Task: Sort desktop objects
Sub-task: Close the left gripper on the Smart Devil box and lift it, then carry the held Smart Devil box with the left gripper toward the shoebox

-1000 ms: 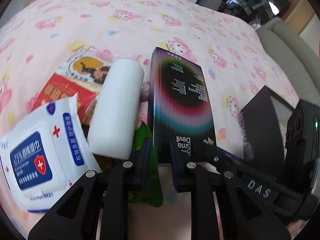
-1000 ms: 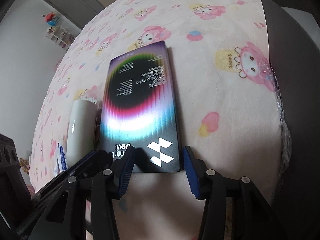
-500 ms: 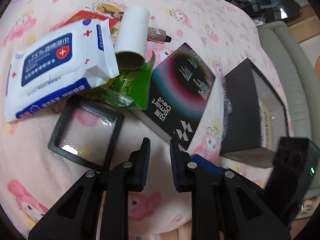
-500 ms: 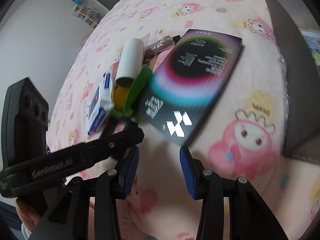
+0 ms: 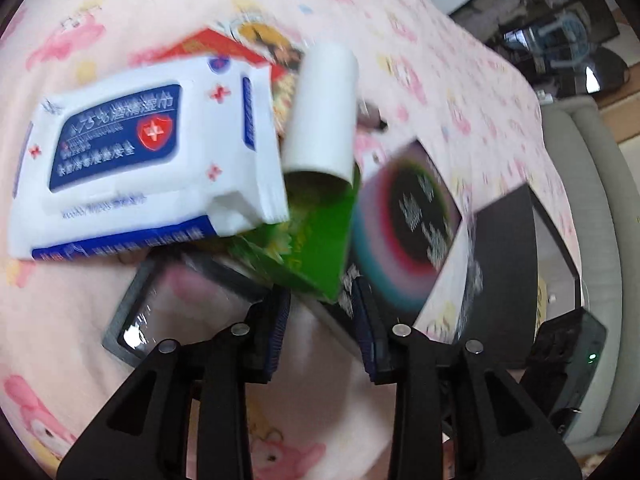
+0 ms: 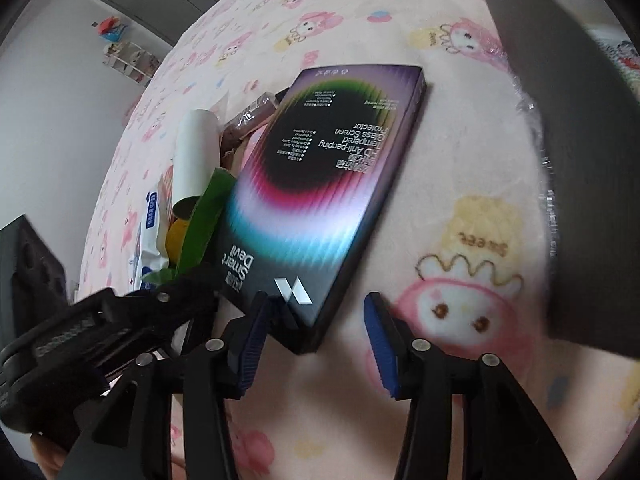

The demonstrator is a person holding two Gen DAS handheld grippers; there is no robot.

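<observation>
A dark screen-protector box [image 6: 320, 184] with a rainbow ring lies on the pink cartoon-print cloth [image 6: 460, 400]; it also shows in the left wrist view [image 5: 408, 232]. My right gripper [image 6: 316, 340] is open, its fingers either side of the box's near corner, not touching it. My left gripper [image 5: 322, 320] is open just in front of a green packet [image 5: 316, 236]. A white wipes pack [image 5: 136, 160], a white roll [image 5: 324, 116], a red packet [image 5: 224, 48] and a clear black-framed case [image 5: 176, 300] lie in a heap.
A black open box [image 5: 516, 264] stands to the right of the heap; its dark wall [image 6: 568, 152] fills the right of the right wrist view. A small brown tube [image 6: 256, 116] lies behind the roll. A grey sofa [image 5: 592, 200] is beyond the cloth.
My left gripper has opened and moved in toward the green packet. My right gripper has closed in on the near corner of the screen-protector box, still open.
</observation>
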